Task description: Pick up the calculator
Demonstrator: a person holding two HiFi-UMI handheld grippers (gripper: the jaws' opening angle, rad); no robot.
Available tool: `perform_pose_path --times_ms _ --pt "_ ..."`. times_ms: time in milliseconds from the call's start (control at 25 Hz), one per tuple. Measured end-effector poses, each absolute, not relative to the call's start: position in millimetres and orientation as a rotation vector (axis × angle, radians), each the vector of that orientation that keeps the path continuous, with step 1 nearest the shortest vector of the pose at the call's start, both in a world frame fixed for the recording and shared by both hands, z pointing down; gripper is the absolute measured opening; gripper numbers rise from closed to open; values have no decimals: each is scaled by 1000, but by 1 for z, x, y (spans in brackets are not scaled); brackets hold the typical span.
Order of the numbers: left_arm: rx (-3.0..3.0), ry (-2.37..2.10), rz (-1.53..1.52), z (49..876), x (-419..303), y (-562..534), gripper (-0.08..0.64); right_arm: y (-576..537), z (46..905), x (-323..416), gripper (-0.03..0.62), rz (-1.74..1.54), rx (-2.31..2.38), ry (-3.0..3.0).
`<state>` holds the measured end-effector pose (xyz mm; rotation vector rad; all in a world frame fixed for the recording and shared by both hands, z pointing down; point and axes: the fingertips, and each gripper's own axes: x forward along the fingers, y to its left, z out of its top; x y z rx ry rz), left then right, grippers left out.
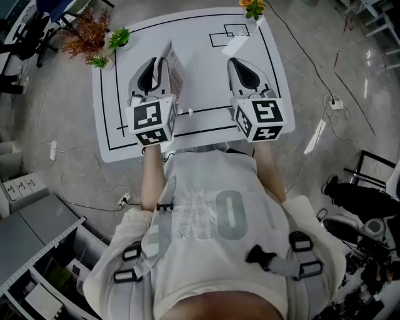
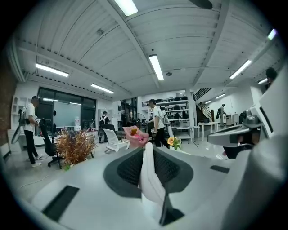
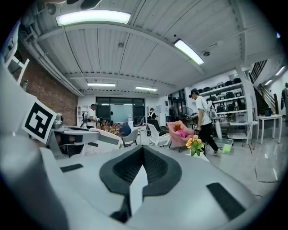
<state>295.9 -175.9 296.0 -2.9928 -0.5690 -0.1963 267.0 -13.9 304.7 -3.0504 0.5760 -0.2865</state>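
Two-handed, holds a left gripper (image 1: 156, 65) and a right gripper (image 1: 236, 62) side by side, roughly level, above a white table (image 1: 206, 100) ruled with black lines. Clamps the calculator (image 1: 175, 74) between the left gripper's jaws, thin and edge-on, tilted upward and held above the tabletop. Shows the right gripper's jaws pressed together with nothing between them. Stands close against the table's near edge in a pale vest (image 1: 212, 212) with grey straps and black buckles. Frames a rust-coloured dried plant (image 1: 87, 34) and small green plants (image 1: 119, 39) at the table's far left corner, and orange and yellow flowers (image 1: 253, 7) at the far right corner. Takes in, beyond both sets of jaws, a bright workshop with strip lights, shelving and several people standing or walking.
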Motion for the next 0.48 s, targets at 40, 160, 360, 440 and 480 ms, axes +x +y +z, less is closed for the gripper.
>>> perform_pose_path --times_ms 40,160,360,440,480 --pt "-2991 -553 -194 297 295 -179 72 -17 305 268 6 -285 -3042 593" --pt "-2986 -504 -188 297 293 -186 72 -24 306 269 6 -280 -2995 632" --pt "-2992 -488 -204 298 290 -191 72 -31 309 268 5 -288 -2976 670" --pt "-3005 -488 -225 300 289 -193 72 -35 311 268 6 -308 -2954 693" --pt "-3009 -486 -233 301 288 -194 72 -36 312 267 6 -320 -2946 700"
